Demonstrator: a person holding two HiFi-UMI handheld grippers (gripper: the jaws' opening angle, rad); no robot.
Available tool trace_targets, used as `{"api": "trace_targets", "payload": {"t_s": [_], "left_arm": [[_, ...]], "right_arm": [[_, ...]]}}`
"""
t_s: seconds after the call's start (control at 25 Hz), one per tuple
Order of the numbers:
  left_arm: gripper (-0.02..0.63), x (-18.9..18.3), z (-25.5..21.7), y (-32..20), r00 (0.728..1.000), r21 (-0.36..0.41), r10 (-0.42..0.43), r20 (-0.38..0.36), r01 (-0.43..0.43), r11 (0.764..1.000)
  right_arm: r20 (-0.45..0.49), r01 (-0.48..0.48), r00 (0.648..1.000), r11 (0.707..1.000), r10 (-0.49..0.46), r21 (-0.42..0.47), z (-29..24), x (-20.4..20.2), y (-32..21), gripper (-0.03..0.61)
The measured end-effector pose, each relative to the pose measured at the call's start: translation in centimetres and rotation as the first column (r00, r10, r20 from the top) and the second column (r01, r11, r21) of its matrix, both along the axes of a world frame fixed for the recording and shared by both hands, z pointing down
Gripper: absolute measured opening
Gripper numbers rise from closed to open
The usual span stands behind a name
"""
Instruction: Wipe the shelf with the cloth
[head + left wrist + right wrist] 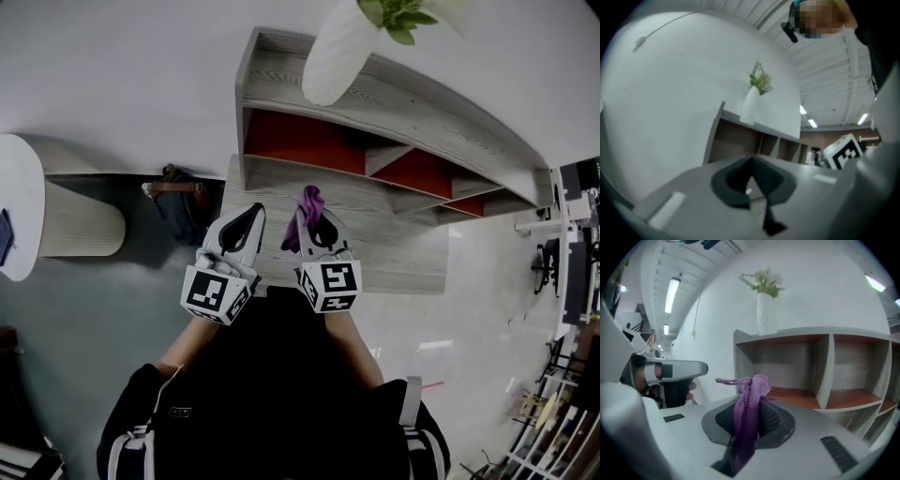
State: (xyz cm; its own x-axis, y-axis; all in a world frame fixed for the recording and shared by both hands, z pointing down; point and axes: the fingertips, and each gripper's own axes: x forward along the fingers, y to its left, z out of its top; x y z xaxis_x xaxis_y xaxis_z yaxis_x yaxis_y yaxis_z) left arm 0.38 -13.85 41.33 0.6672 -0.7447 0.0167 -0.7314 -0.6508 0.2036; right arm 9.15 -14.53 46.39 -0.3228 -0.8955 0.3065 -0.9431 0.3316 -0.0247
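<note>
A grey shelf unit (394,103) with orange-backed compartments stands against the white wall, also seen as the shelf (825,366) ahead in the right gripper view. My right gripper (314,217) is shut on a purple cloth (309,204) that sticks up between its jaws; the cloth (747,416) hangs in folds there. It is held in front of the shelf's lower board, apart from it. My left gripper (246,223) is beside it at the left, jaws closed together with nothing between them; the shelf (754,140) lies ahead of it.
A white vase (339,47) with green sprigs stands on the shelf top. A dark bag (178,202) sits on the floor left of the shelf, beside a round white table (23,202). Racks and equipment (567,281) fill the right edge.
</note>
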Motion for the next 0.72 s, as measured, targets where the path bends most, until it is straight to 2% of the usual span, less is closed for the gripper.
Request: {"api": "trace_targets", "payload": {"t_s": [0.28,0.72], "left_arm": [[0.005,0.7,0.1,-0.1,1.000,0.005,0.008,0.011,-0.008,1.000],[0.005,2.3,0.5,0.0,0.999,0.000,0.043,0.028,-0.043,0.999]], "right_arm": [[0.075,-0.124,0.990,0.986,0.116,0.114,-3.3,2.8,1.6,0.049],[0.080,-0.152,0.986,0.982,0.143,0.114,-2.5,3.8,2.0,0.049]]}}
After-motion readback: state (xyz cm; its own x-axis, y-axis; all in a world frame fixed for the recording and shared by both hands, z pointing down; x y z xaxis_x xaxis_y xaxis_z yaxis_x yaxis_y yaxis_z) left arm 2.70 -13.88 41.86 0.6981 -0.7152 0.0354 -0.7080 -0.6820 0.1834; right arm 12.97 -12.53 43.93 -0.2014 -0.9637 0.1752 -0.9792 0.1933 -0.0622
